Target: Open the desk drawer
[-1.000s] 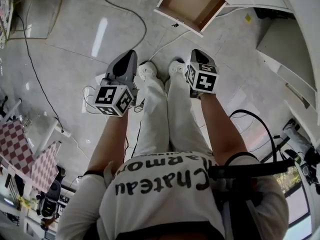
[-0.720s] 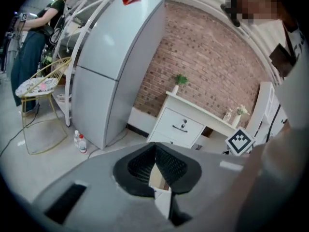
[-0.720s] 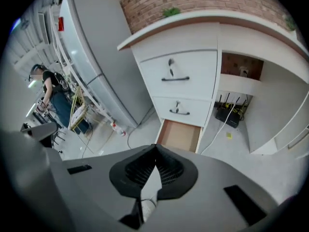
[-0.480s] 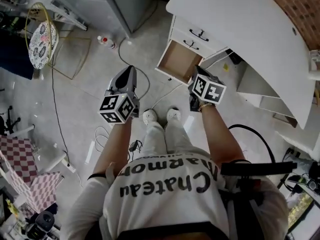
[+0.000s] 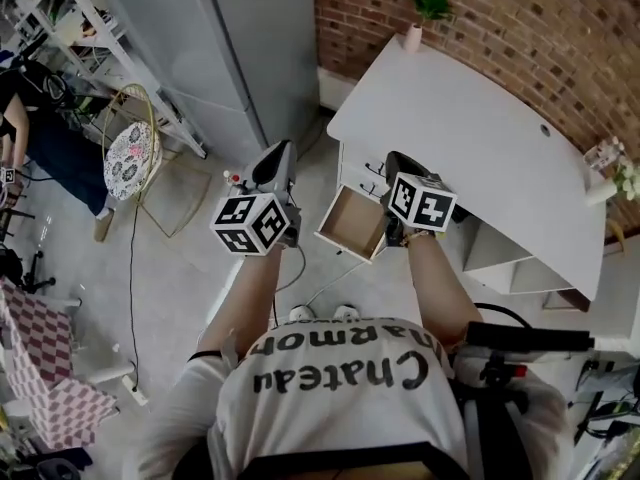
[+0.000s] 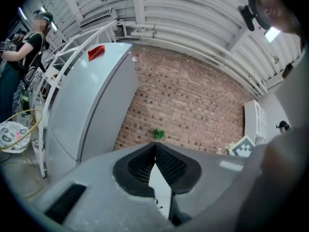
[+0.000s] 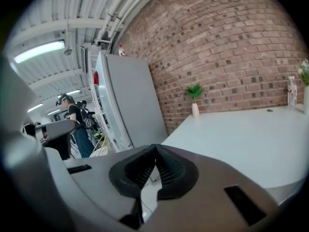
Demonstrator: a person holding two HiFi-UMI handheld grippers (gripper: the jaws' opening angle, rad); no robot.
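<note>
A white desk (image 5: 480, 138) stands against the brick wall. One of its drawers (image 5: 352, 223) is pulled out, showing an empty brown bottom. Both grippers hang in the air in front of the person, above the floor and touching nothing. My left gripper (image 5: 277, 168) is left of the drawer, its jaws (image 6: 154, 146) shut with nothing between them. My right gripper (image 5: 395, 166) hovers over the desk's front left corner, just right of the open drawer, and its jaws (image 7: 155, 148) are shut and empty. The right gripper view shows the desk top (image 7: 241, 134) beyond the jaws.
A tall grey cabinet (image 5: 250, 38) stands left of the desk. A small potted plant (image 5: 428, 3) sits on the desk's far corner. A round floral stool (image 5: 132, 153), cables on the floor, a person (image 5: 20, 118) and checkered cloth (image 5: 40, 358) are at the left.
Both grippers have risen from knee height to in front of the desk. The head view lifted from the floor and feet to the desk, cabinet and brick wall.
</note>
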